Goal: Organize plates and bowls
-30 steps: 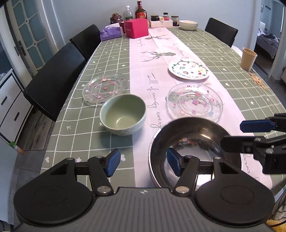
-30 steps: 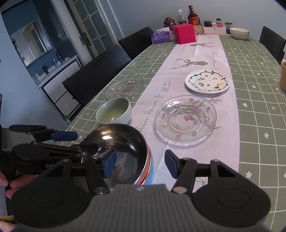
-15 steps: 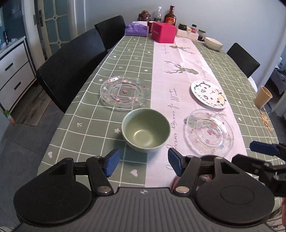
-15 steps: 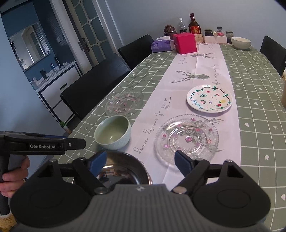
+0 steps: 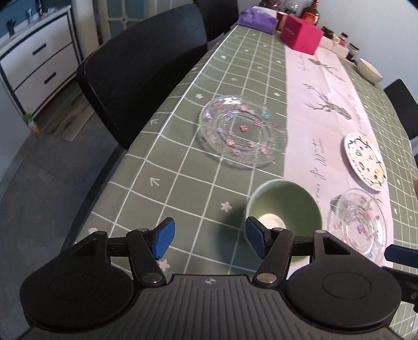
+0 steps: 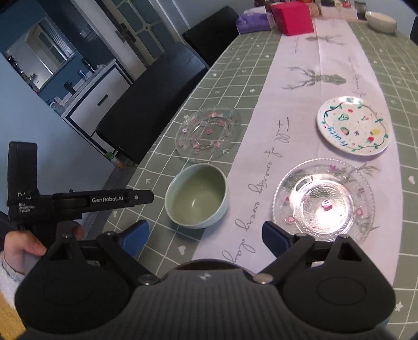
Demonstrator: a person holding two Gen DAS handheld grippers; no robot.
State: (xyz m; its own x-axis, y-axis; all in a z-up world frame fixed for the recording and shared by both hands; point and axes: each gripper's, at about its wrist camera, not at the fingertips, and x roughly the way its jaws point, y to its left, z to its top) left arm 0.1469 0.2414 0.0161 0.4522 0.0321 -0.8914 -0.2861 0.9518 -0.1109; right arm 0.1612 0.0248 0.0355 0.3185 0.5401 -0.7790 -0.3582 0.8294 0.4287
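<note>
A green bowl (image 5: pixel 284 206) (image 6: pixel 197 194) stands near the table's front edge. A glass plate (image 5: pixel 243 129) (image 6: pixel 207 130) lies beyond it to the left, and a second glass plate (image 5: pixel 359 222) (image 6: pixel 324 200) lies to its right on the pink runner. A white painted plate (image 5: pixel 364 160) (image 6: pixel 352 125) lies farther back. My left gripper (image 5: pixel 207 240) is open and empty, above the table just left of the bowl. My right gripper (image 6: pixel 205 235) is open and empty, above the front edge. The rim of a steel bowl (image 6: pixel 209 262) shows just under it.
Black chairs (image 5: pixel 146 65) stand along the table's left side. A red box (image 5: pixel 300 36), a purple tissue pack (image 5: pixel 257 19), bottles and jars, and a white bowl (image 5: pixel 369 69) are at the far end. A white drawer cabinet (image 5: pixel 36 68) stands left.
Both grippers have risen and drawn back from the steel bowl, which has dropped nearly out of view. The left gripper has swung left, past the green bowl.
</note>
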